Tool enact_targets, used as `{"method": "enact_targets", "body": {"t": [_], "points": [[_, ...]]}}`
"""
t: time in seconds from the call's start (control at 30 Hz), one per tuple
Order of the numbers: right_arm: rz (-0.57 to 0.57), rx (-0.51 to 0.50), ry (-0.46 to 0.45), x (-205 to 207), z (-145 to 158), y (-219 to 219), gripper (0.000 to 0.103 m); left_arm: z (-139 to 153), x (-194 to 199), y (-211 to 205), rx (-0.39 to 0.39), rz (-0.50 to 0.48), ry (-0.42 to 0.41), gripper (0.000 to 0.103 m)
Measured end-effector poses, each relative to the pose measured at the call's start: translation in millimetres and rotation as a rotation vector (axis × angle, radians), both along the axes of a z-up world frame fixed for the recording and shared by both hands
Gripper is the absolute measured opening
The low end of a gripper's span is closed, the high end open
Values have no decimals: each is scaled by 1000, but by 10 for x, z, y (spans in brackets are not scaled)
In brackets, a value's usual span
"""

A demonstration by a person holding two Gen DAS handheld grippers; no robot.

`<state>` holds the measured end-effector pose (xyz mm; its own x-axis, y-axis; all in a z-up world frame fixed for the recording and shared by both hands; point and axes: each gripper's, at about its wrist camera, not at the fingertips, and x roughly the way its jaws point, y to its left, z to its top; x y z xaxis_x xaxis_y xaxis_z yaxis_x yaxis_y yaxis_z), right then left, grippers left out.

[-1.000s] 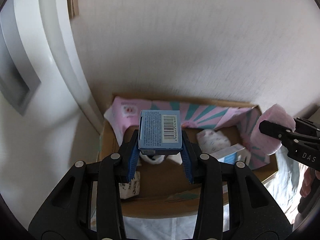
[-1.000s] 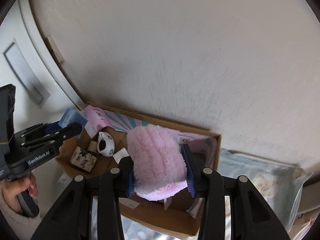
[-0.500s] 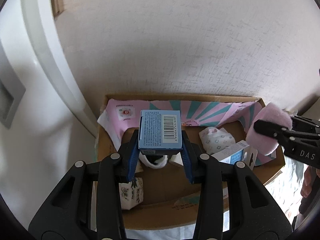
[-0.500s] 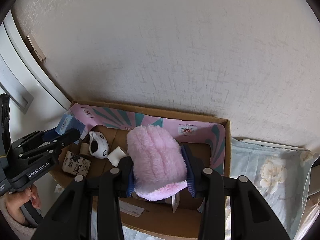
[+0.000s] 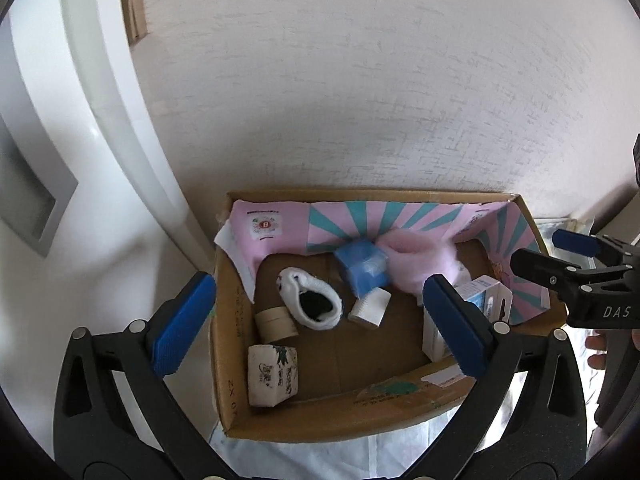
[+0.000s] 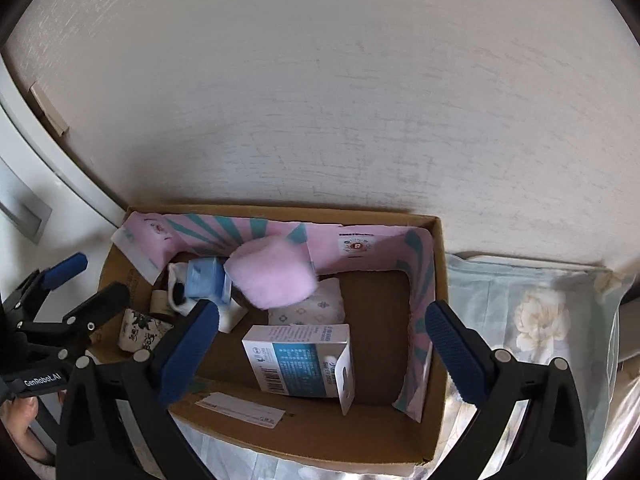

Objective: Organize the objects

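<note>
Both grippers spread wide and empty above the cardboard box (image 5: pixel 224 320).
Blue box (image 5: pixel 363 266) and pink fluffy roll (image 6: pixel 272 276) sit blurred against the back wall — beyond left gripper (image 5: pixel 320 312) and right gripper (image 6: pixel 322 340).

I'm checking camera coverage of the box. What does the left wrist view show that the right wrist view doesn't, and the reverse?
Only the left wrist view shows the roll of beige tape in full; the right wrist view catches just an edge.

Only the right wrist view shows the white patterned packet and the floral-print cloth beside the box.

Both show the brown cardboard box, fluffy pink cloth, small blue box, and both open grippers: left, right.
</note>
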<state>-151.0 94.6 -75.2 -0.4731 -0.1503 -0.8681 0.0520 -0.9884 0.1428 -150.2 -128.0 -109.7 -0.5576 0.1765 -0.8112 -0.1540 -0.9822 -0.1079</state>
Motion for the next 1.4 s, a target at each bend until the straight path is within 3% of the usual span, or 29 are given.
{"method": "enact_targets", "body": {"t": [0.43,0.6,0.67,0.8,1.07,1.17,1.4], "points": [[-20,14,61,78,96,-112,103,348,154,-44,-22,-4,50,103],[-22,-2,77,202,195,-65,103,559,300,14,5,12,69,103],[-28,-8,88,301,315,-1,103,676,375,82,2,7,79,103],[-54,6,118,505,593,157,103,988,558,259,74,-22,99,103],[-145,61,168,1043,1118,648,103,1445,959,655,44,-34,155,103],[-166,76,170,1222,1190,804,103,1477,1130,729,81,-35,147,103],[-185,105,170,1550,1156,1013,103,1366,1401,823,41,-7,135,103]]}}
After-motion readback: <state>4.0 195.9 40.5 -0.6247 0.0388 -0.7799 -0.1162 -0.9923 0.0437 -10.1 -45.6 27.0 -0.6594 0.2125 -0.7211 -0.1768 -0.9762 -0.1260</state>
